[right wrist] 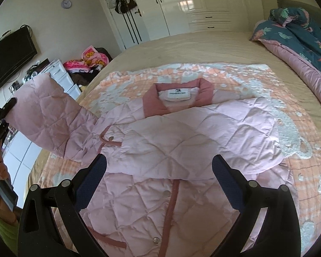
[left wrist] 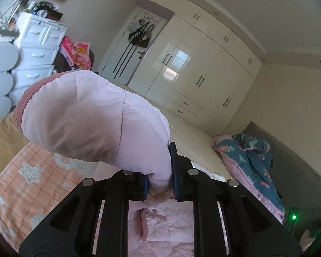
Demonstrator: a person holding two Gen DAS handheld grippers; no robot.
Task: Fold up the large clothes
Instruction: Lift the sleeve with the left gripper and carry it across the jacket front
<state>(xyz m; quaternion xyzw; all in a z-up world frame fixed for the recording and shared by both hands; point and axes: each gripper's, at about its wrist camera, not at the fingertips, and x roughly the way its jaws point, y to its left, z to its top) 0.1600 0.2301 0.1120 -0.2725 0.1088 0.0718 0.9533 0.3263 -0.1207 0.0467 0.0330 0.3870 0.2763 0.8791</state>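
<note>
A: Where is the pink quilted jacket (right wrist: 182,132) right now?

B: Spread front-up on the peach star-print blanket (right wrist: 299,171) on the bed (right wrist: 182,42), collar (right wrist: 177,98) toward the far side. One sleeve already lies folded across the chest. The other sleeve (right wrist: 45,115) is lifted off the bed at the left of the right wrist view

A: Who has that sleeve?

B: The left gripper (left wrist: 159,182). Its jaws are clenched on the sleeve (left wrist: 92,117) a little way back from the cuff, and the ribbed darker-pink cuff (left wrist: 25,98) sticks out ahead of them. You can glimpse that gripper (right wrist: 2,115) at the left edge of the right wrist view too

A: And the right gripper (right wrist: 160,180)?

B: Its jaws stand wide apart with nothing between them, above the jacket's front placket, touching no fabric as far as I can tell

A: So which step is this?

B: I judge it to be the second sleeve fold: the sleeve is raised and needs carrying over the body

A: What does the next move call for?

B: Probably sweeping the left gripper across toward the chest so the sleeve lays flat over the first one, then letting go. The padding looks puffy, so it may spring back; the free right gripper could press the shoulder crease while the sleeve comes down
</note>
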